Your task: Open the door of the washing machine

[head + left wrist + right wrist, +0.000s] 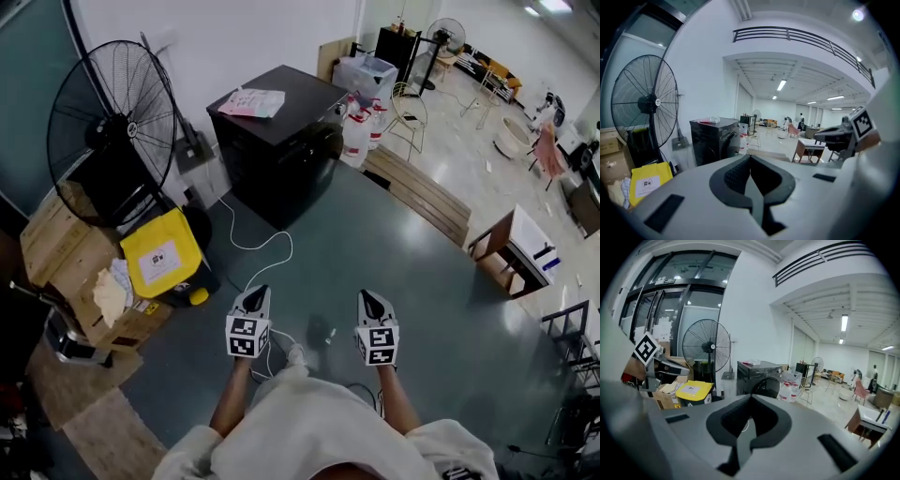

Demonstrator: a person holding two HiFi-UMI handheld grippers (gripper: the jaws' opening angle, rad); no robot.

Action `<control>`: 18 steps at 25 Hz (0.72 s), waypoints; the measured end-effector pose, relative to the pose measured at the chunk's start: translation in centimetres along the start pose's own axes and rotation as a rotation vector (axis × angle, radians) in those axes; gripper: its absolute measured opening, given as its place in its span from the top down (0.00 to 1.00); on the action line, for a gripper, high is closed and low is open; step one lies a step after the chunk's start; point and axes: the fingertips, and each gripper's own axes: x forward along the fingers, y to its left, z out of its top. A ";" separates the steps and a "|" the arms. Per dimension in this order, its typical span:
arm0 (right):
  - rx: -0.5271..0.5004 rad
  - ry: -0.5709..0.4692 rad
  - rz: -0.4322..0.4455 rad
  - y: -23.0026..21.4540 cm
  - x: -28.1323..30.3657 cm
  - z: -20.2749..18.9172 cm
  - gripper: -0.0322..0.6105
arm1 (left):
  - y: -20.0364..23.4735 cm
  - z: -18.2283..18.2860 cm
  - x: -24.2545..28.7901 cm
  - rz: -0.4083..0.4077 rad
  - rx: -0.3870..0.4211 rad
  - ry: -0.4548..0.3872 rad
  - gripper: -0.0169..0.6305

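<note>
The washing machine, a black front-loader, is standing against the white wall beside a large floor fan, ahead of both grippers and well apart from them. Its round door is likely rigid and held by a latch, swinging on a hinge, so the rim or handle recess looks like the best place to take hold. The left gripper and right gripper are pointing towards it side by side, jaws fully closed and holding nothing.
</note>
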 end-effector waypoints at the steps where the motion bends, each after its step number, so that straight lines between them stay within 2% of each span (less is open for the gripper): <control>1: 0.000 0.001 -0.004 -0.4 1.2 0.6 0.95 | 0.7 0.6 1.0 -0.002 0.000 0.000 0.96; 6: 0.003 -0.009 -0.017 -1.8 6.0 2.8 0.95 | 3.6 3.3 5.4 -0.013 0.014 -0.011 0.96; 12: 0.010 -0.028 -0.026 -3.0 9.1 3.8 0.95 | 4.9 5.6 8.8 -0.030 0.042 -0.023 0.96; 18: 0.025 -0.015 -0.024 -3.6 11.1 3.6 0.95 | 5.4 6.1 11.0 -0.040 0.048 -0.013 0.96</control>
